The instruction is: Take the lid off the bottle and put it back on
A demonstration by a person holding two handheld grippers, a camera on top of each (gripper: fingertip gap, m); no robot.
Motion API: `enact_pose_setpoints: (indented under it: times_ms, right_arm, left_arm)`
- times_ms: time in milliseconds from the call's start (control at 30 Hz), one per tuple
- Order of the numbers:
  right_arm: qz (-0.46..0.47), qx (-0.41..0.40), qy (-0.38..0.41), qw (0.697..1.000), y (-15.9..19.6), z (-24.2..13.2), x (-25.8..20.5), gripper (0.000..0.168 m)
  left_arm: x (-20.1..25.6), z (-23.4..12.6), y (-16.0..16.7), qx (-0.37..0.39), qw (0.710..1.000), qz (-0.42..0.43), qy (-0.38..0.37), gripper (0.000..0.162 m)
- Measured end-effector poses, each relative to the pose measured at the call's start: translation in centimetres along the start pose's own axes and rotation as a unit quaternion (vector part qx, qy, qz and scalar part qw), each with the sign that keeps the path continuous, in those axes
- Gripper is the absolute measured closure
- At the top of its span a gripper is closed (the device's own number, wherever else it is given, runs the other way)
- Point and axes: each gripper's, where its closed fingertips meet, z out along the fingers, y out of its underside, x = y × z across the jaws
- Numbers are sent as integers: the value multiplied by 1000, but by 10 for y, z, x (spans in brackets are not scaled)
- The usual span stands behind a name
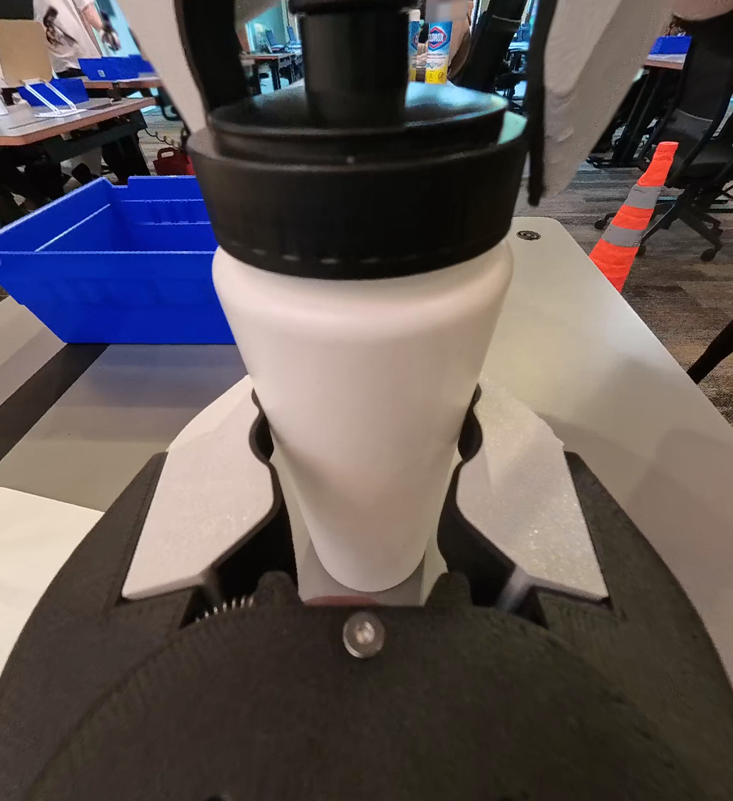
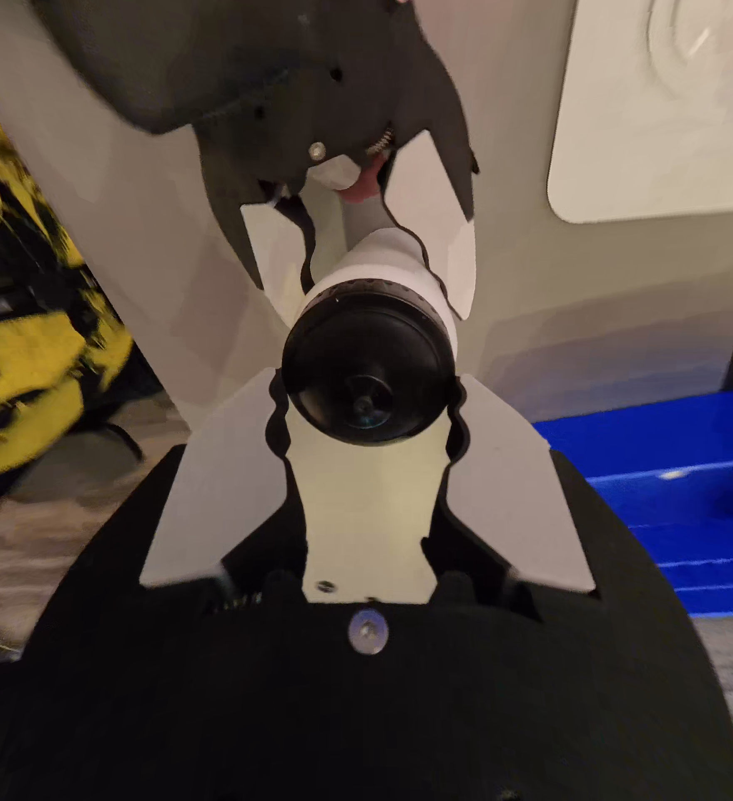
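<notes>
A white bottle (image 1: 364, 346) with a black ribbed screw lid (image 1: 356, 208) stands upright between my left gripper's fingers. My left gripper (image 1: 367, 392) is shut on the bottle's lower body. My right gripper (image 1: 364, 164) comes down from above, one finger at each side of the lid. In the right wrist view I look straight down on the lid (image 2: 367, 368). My right gripper (image 2: 367, 385) is shut on the lid, its pads against the rim. The bottle's shoulder (image 2: 377, 260) and the left gripper (image 2: 373, 268) show beneath. The lid sits on the bottle's neck.
A blue bin (image 1: 96, 268) stands on the white table (image 1: 572, 346) to the left of the bottle; it also shows in the right wrist view (image 2: 659, 498). A white tray (image 2: 659, 108) lies near the left gripper. An orange cone (image 1: 633, 216) stands on the floor beyond the table's right edge.
</notes>
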Motion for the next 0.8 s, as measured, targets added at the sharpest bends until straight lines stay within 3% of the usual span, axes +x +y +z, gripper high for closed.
enact_pose_setpoints:
  times_ms: [167, 233, 300, 400, 567, 667, 800]
  right_arm:
    - [107, 13, 10, 994, 0, 1, -2, 96]
    - [61, -4, 14, 998, 2, 0, -2, 96]
    - [-2, -7, 31, 999, 1, -2, 2, 80]
    - [-90, -8, 56, 994, 0, -5, 6, 80]
    - [-163, -11, 56, 985, -2, -5, 3, 99]
    - [-98, -14, 48, 994, -1, -5, 2, 99]
    - [78, 15, 39, 996, -2, -4, 0, 98]
  left_arm:
    - [1, 0, 0, 0, 1000, 1, 1, 77]
    - [1, 0, 0, 0, 1000, 2, 1, 77]
    - [1, 0, 0, 0, 1000, 1, 1, 77]
    - [1, 0, 0, 1, 1000, 1, 2, 77]
    - [1, 1, 0, 1, 1000, 1, 2, 77]
    - [0, 1, 0, 0, 1000, 1, 0, 77]
    - [0, 1, 0, 1, 1000, 1, -2, 77]
